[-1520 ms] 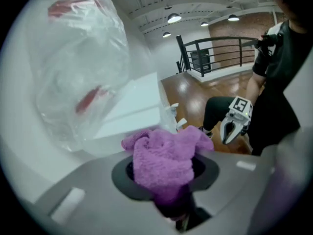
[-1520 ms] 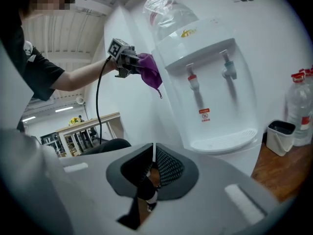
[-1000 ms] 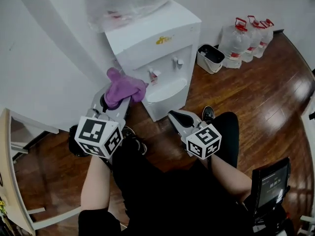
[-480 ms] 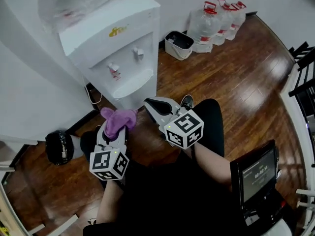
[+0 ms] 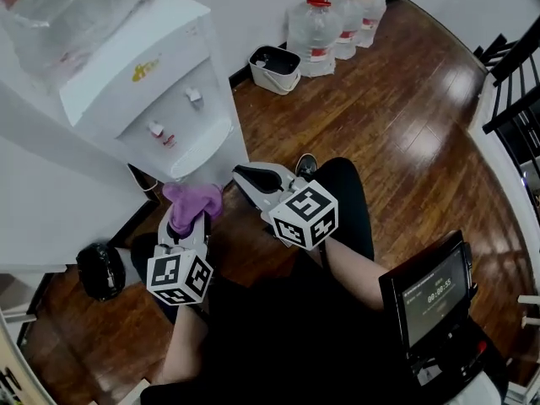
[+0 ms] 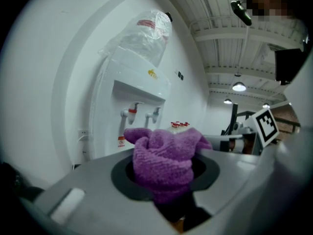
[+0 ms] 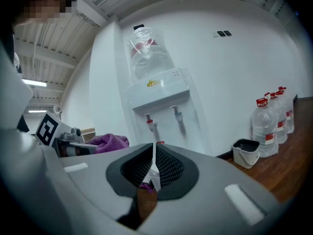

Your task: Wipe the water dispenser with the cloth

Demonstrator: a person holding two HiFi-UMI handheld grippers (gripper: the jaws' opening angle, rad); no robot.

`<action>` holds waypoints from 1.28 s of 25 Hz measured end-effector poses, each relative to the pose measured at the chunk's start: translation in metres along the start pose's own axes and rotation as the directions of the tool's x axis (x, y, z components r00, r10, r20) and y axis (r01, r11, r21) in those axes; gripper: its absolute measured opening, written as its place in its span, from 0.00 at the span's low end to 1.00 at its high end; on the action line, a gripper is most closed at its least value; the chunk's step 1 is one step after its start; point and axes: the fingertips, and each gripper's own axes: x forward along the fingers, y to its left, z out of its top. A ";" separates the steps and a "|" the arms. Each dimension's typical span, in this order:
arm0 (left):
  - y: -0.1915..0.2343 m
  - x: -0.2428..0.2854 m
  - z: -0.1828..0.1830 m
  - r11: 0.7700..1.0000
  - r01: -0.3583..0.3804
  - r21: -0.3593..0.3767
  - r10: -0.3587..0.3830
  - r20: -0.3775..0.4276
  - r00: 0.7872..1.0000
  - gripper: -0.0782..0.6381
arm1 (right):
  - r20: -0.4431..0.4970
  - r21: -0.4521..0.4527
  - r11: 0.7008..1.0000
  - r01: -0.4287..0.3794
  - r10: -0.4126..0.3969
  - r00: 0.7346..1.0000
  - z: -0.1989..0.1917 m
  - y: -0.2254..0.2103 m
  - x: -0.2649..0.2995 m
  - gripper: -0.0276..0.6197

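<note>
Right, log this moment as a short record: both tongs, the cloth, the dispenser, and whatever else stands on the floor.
left tongs: shut on the cloth, purple, bunched
right tongs: shut, empty
cloth to water dispenser: apart, no contact
water dispenser: white, upright at the wall, bottle on top, two taps
floor by wall: white bin, water jugs with red caps

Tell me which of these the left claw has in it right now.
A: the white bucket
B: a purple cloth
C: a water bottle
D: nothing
B: the left claw is shut on the purple cloth, which bunches up between its jaws in the left gripper view.
</note>
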 end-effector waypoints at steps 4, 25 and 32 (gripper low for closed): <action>0.013 0.007 -0.016 1.000 -0.010 -0.026 0.008 -0.049 0.999 0.32 | -0.028 0.037 0.999 -0.004 0.005 1.000 -0.014 0.001 0.012 0.08; 0.121 0.045 0.051 0.903 -0.371 0.218 0.337 0.179 0.924 0.32 | -0.175 0.014 0.989 -0.149 0.149 0.973 -0.039 0.008 0.032 0.08; 0.063 -0.007 -0.020 0.926 -0.378 -0.004 0.378 0.059 0.924 0.32 | -0.196 0.014 0.976 -0.215 0.214 0.957 -0.053 0.011 0.011 0.08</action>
